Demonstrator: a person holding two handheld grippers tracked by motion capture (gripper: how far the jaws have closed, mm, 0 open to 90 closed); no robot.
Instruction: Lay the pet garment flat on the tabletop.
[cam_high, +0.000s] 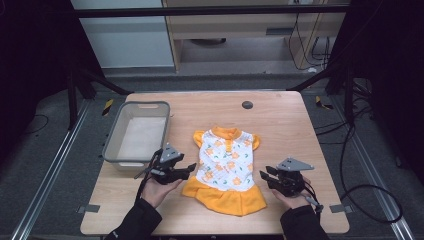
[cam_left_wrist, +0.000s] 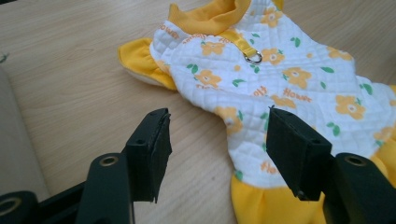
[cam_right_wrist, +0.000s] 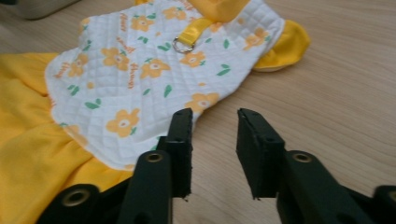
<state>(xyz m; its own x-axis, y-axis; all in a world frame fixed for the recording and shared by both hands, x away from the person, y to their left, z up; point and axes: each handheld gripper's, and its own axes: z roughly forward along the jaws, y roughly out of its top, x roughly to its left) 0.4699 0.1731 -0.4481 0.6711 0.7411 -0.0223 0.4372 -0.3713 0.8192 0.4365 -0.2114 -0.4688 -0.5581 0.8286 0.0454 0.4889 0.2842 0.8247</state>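
Left gripper (cam_high: 192, 167) held low over the wooden table (cam_high: 280, 112), jaws spread wide with nothing between them but bare tabletop. Right gripper (cam_high: 263, 175) likewise off the cloth, jaws parted about halfway, nothing gripped. No contact between either pair of pads and the fabric.

Between the two grippers, laid flat: a small pet dress (cam_high: 224, 170), white quilted bodice printed with orange flowers and green leaves, orange collar, orange cap sleeves, orange ruffled skirt. Long axis running away from the hands, collar at the far end, skirt hem at the near end, nearly level with both grippers. Slight lean of that axis, skirt end drifting toward the right gripper's side. Facing up: a yellow strap with a small metal ring (cam_left_wrist: 254, 57) just below the collar.

From the left gripper view, seen past the open jaws: the dress (cam_left_wrist: 280, 79) lying ahead and to the right, the right-hand jaw overlapping the bodice edge in the picture, a sleeve (cam_left_wrist: 137, 58) ahead of the left-hand jaw. From the right gripper view: bodice (cam_right_wrist: 154, 65) ahead and to the left, skirt at the near left, other sleeve (cam_right_wrist: 287, 44) ahead and to the right, plain wood in the gap between the jaws.

Beyond the left gripper and outward from it, well clear of the dress: a grey plastic bin (cam_high: 112, 145).
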